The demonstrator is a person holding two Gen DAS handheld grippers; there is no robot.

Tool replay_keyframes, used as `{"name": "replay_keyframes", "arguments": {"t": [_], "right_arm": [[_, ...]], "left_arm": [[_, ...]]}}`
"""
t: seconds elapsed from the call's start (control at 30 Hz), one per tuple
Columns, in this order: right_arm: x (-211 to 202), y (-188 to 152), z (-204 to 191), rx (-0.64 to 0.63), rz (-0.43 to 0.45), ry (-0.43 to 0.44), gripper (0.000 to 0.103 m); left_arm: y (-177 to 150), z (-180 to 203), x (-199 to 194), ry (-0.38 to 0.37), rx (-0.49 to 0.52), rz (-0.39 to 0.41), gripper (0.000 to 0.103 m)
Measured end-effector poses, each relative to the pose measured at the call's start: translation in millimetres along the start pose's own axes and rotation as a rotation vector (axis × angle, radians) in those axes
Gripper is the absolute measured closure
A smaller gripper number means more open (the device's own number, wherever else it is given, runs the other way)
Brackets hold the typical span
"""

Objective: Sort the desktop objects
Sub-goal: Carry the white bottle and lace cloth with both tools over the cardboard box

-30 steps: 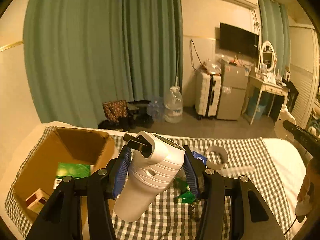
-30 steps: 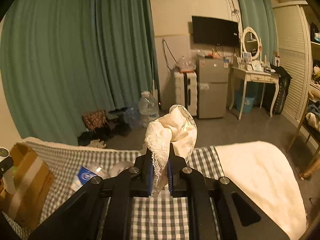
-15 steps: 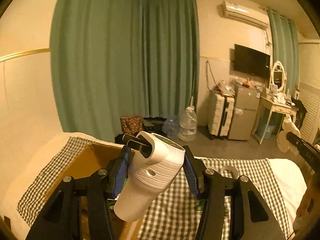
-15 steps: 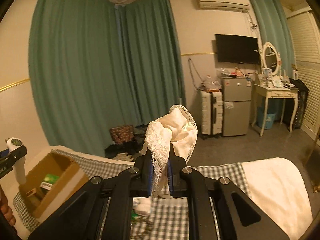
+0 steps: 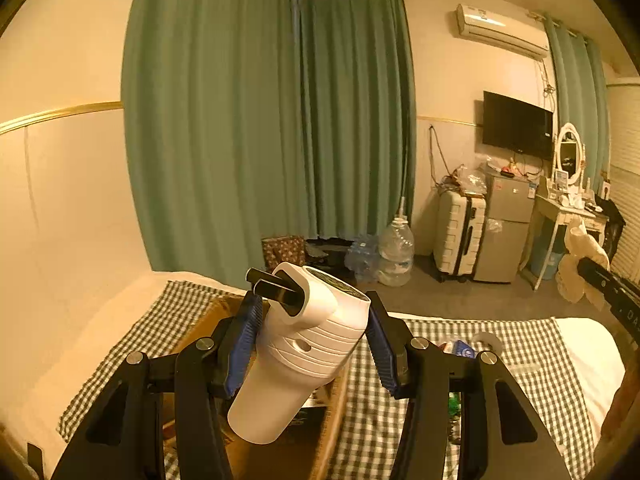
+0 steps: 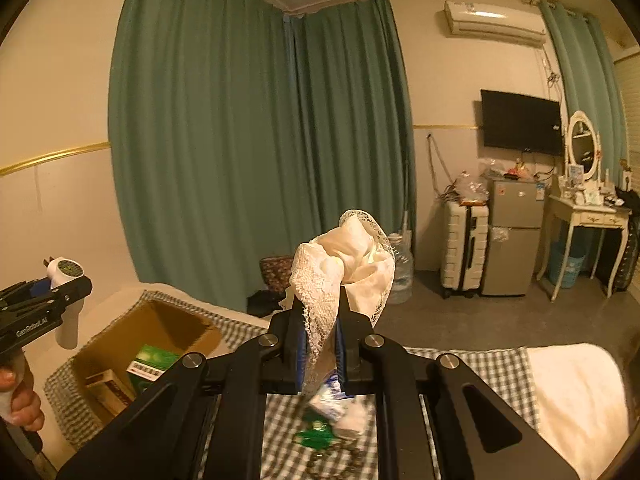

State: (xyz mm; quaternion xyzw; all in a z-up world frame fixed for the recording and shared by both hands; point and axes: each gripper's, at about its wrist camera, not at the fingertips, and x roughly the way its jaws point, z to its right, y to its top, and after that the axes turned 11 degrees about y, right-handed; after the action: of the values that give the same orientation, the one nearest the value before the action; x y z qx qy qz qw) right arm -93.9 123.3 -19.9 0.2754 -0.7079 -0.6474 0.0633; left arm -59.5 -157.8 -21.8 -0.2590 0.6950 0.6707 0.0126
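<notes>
Left wrist view: the left tool (image 5: 316, 344) is clamped on a smooth white plastic plug-in device with two dark prongs (image 5: 304, 344), tilted, prongs toward 10 o'clock. It hangs over an open brown cardboard box (image 5: 200, 328), hiding most of the box's inside. The box sits on a green-and-white checked cloth (image 5: 520, 360) covering the surface. Small items at 4 o'clock behind the tool's arm are too cut off to name. At 3 o'clock the right tool enters the frame, carrying cloth.

Right wrist view: the right tool (image 6: 320, 344) is closed tight on a soft cream fabric piece with a lace edge (image 6: 344, 256), bunched above the pads. Beneath lie a blurred green packet (image 6: 316, 436) and white scraps. At 8 o'clock the box holds a green carton (image 6: 154, 360) and a brown one. Teal pleated curtains (image 6: 240, 140) hang behind.
</notes>
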Motion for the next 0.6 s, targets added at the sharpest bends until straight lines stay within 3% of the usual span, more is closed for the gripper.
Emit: {"name": "replay_keyframes", "arguments": {"t": [0.2,0.6], "right_arm": [[14.0,-9.3,-22.5,0.027,-0.026,0.114,0.092],[51.5,-20.8,-98.6,-0.069,-0.089,0.222,0.092]], "left_arm": [[-0.9,-24.6,12.0,0.013,-0.019,-0.023,0.05],[-13.5,-69.2,26.7,0.076,-0.046,-0.039,0.05]]}}
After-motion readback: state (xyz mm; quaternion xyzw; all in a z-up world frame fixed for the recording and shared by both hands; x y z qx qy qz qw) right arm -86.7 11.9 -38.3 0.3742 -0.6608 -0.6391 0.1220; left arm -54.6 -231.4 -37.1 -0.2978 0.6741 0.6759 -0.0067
